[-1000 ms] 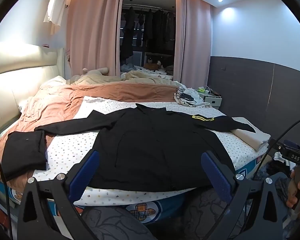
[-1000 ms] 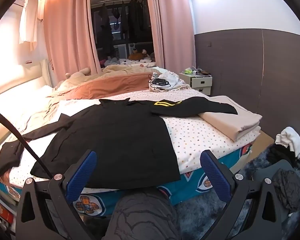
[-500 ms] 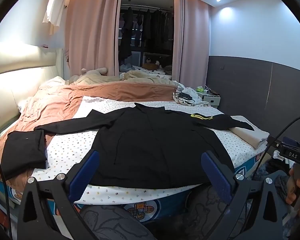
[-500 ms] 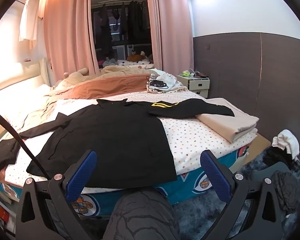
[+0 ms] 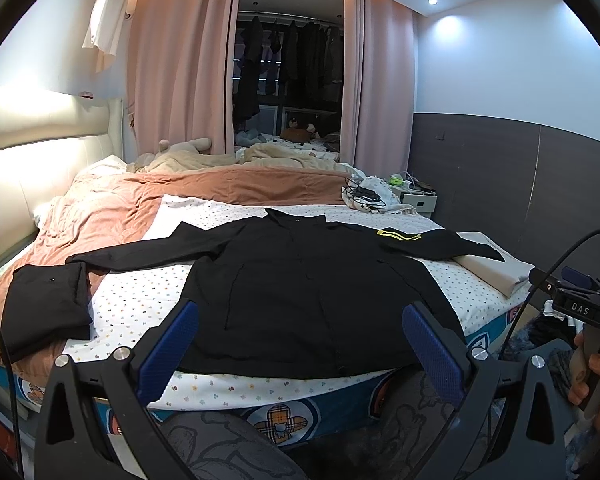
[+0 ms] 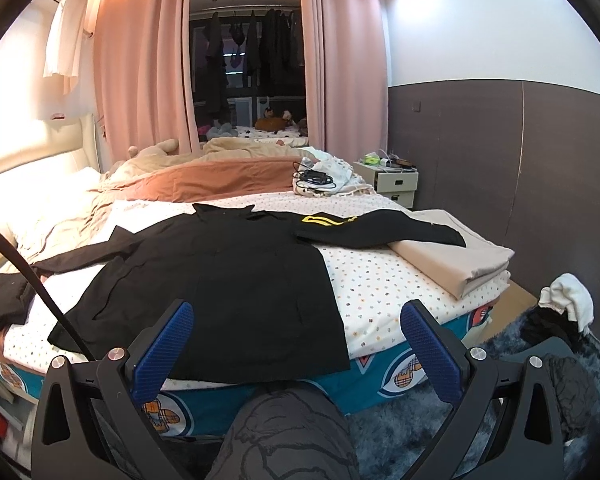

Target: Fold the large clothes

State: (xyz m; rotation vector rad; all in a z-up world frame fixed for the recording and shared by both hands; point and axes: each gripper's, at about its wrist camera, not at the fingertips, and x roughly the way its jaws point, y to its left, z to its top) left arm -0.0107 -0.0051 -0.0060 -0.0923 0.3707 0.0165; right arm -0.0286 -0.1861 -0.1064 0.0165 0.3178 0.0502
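Note:
A large black long-sleeved shirt (image 5: 312,292) lies flat on the dotted white sheet (image 5: 140,300) of the bed, sleeves spread out, a yellow mark on its right sleeve (image 5: 396,234). It also shows in the right wrist view (image 6: 228,284). My left gripper (image 5: 300,344) is open and empty, held back from the bed's near edge in front of the shirt's hem. My right gripper (image 6: 296,344) is open and empty, also short of the near edge, by the hem's right part. My right gripper's handle shows in the left wrist view (image 5: 592,312).
A folded black garment (image 5: 44,308) lies at the bed's left. A folded beige cloth (image 6: 452,264) lies under the right sleeve's end. A rust blanket (image 5: 228,184), a nightstand (image 6: 392,184), clothes on the floor (image 6: 560,312) and my knees (image 6: 284,432) are in view.
Both grippers have drawn back and lifted slightly; the bed sits a little lower and farther in both views. The shirt has not moved.

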